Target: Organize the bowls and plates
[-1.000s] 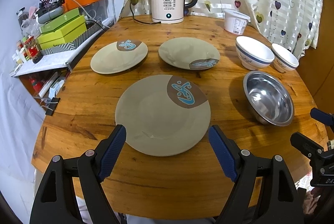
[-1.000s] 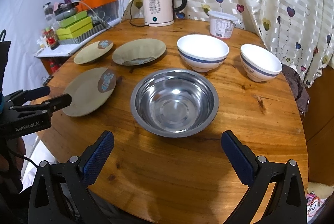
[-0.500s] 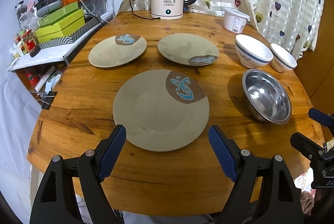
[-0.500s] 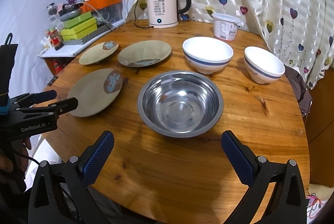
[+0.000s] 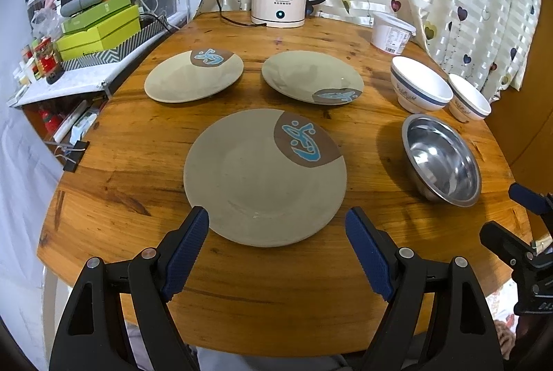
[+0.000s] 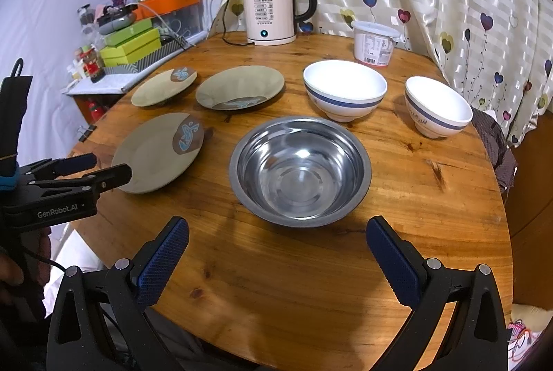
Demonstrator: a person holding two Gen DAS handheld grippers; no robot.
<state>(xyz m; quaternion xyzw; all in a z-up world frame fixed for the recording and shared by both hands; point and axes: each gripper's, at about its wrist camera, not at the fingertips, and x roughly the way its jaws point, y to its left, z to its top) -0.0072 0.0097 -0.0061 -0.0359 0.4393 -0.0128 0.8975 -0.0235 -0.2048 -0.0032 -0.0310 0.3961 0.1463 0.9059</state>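
1. Left wrist view: left gripper [image 5: 276, 229] is spread wide and holds nothing; its blue pads [image 5: 186, 248] flank the near rim of the large plate [image 5: 264, 177] without touching it. Plate lies flat on the round wooden table [image 5: 114, 184], nearest the edge.
2. Same view: two smaller plates [image 5: 193, 77] [image 5: 311, 77] sit side by side further back, apart from each other. Steel bowl [image 5: 440, 160] is off to the right, two white bowls [image 5: 420, 89] [image 5: 468, 101] beyond it, close together; contact can't be told.
3. Handling guess: plates look ceramic, so stiff, glazed, slippery and chippable. They lie flat with little gap under the rim, so take them at the near edge, one finger sliding under.
4. Right wrist view: right gripper [image 6: 276, 250] is also fully apart and empty, hanging over the table just short of the steel bowl [image 6: 300, 170], touching nothing.
5. Same view: big white bowl [image 6: 345, 89] and small white bowl [image 6: 437, 106] stand upright behind the steel one, apart here. Left gripper [image 6: 103, 168] shows at the left by the large plate [image 6: 157, 151].
6. Handling guess: steel bowl is probably light, rigid and slick; pinch its rolled rim. White bowls look heavier and breakable; grip over the wall at the rim. Nesting by size looks feasible.
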